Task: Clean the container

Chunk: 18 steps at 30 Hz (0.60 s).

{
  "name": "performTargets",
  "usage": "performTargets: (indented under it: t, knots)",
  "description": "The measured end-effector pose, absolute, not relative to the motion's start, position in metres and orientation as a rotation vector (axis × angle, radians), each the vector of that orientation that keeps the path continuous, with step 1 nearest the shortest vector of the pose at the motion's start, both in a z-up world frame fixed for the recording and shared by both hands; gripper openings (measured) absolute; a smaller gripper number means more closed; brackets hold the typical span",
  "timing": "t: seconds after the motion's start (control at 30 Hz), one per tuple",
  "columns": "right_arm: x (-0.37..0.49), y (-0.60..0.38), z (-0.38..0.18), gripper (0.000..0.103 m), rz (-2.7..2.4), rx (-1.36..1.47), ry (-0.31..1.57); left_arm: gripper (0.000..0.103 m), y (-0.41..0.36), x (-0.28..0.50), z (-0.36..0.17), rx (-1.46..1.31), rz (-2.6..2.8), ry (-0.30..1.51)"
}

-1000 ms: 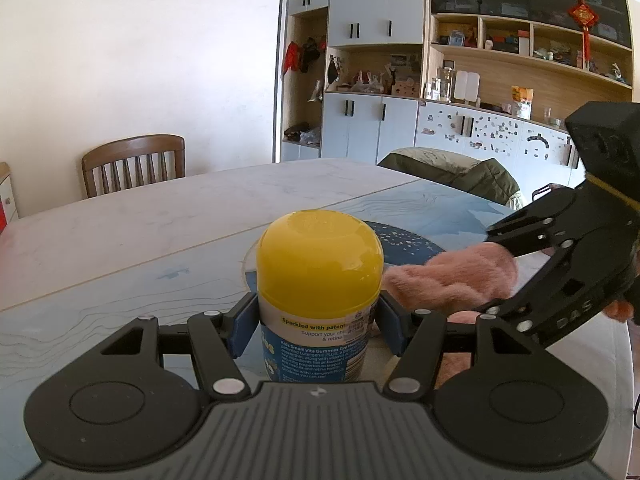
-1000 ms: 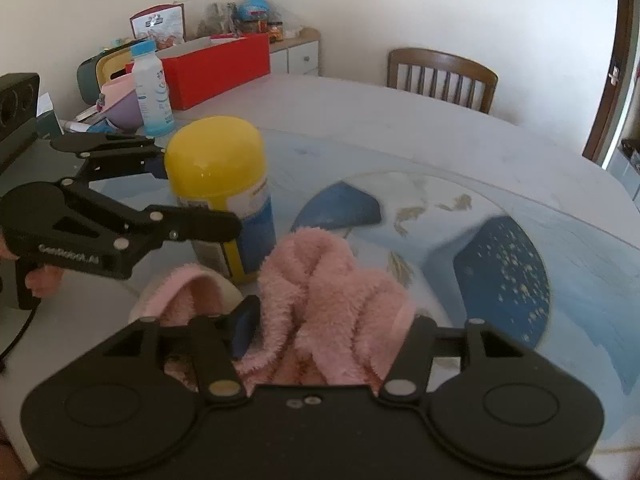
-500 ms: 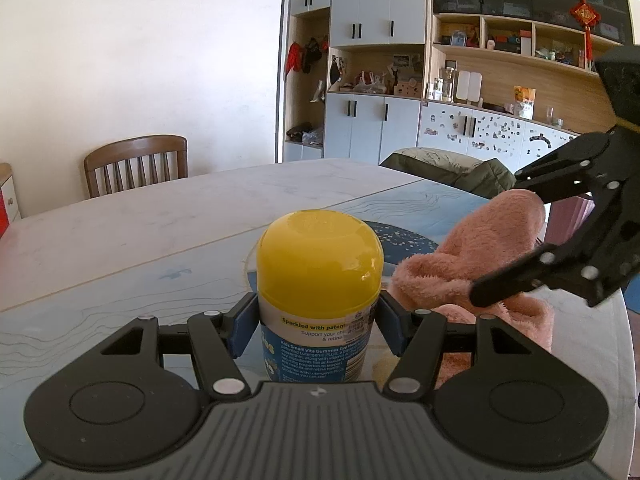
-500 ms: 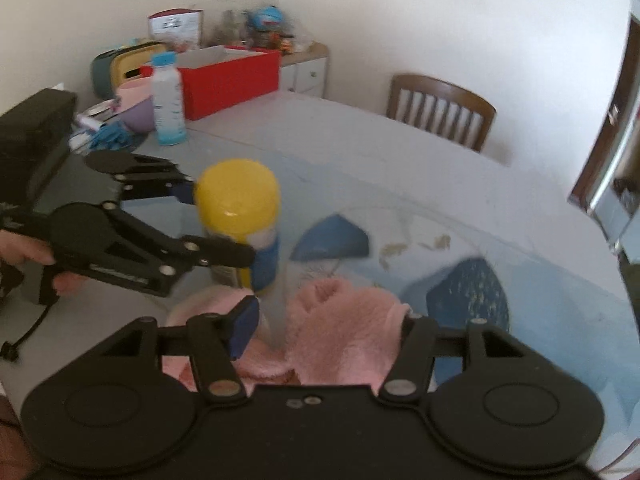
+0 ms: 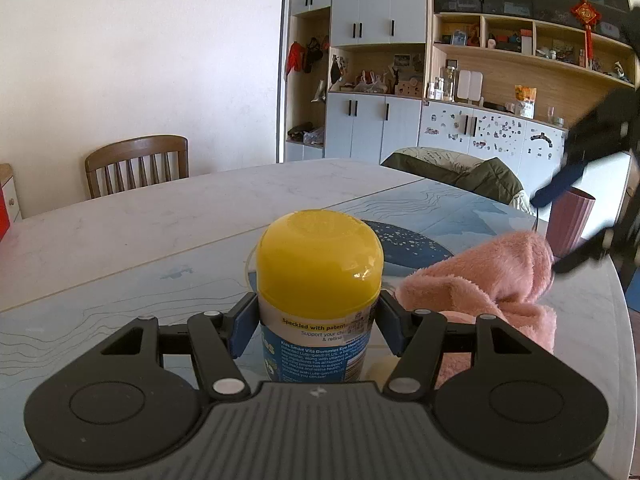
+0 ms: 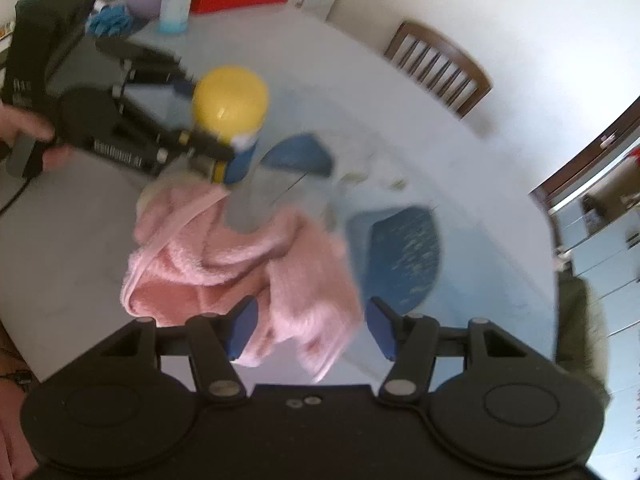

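Left gripper [image 5: 318, 322] pinched the upright container [image 5: 319, 280] on the table [image 5: 120, 240]. Right gripper [image 6: 306, 326], jaws spread, hung above the pink cloth [image 6: 224, 256] lying beside it; wiping apparently remained undone.

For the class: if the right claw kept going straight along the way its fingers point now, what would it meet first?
Most likely the pink cloth, which lies directly ahead of the open right claw; the yellow-capped container stands beyond it. Blur leaves depth uncertain.

A home dining room.

A large table [image 5: 120, 236] with a wooden chair [image 5: 136, 164] stands before white cupboards [image 5: 372, 128] and open shelves [image 5: 532, 52] crowded with ornaments, a red knot charm [image 5: 585, 14] hanging among them.
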State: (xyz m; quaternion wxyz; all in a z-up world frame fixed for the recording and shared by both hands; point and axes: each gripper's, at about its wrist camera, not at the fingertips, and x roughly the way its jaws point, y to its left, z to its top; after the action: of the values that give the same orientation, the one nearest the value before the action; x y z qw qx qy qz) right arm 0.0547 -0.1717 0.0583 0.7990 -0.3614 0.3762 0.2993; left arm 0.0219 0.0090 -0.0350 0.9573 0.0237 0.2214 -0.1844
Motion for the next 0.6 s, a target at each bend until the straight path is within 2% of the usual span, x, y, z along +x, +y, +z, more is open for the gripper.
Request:
performTargets:
  t: [0.17, 0.47, 0.5, 0.53, 0.6]
  knots:
    - [0.061, -0.165, 0.068, 0.061, 0.708, -0.743, 0.775, 0.062, 0.010, 0.022, -0.035, 0.047, -0.375, 0.449]
    - [0.104, -0.142, -0.003, 0.063, 0.705, -0.785, 0.875, 0.062, 0.009, 0.022, -0.035, 0.048, -0.375, 0.449]
    - [0.111, -0.144, -0.009, 0.065, 0.693, -0.780, 0.890, 0.062, 0.009, 0.022, -0.035, 0.049, -0.375, 0.449]
    - [0.116, -0.145, -0.014, 0.072, 0.690, -0.764, 0.901, 0.062, 0.009, 0.022, -0.035, 0.048, -0.375, 0.449]
    - [0.123, -0.150, -0.016, 0.075, 0.690, -0.715, 0.908, 0.062, 0.010, 0.023, -0.035, 0.045, -0.375, 0.450]
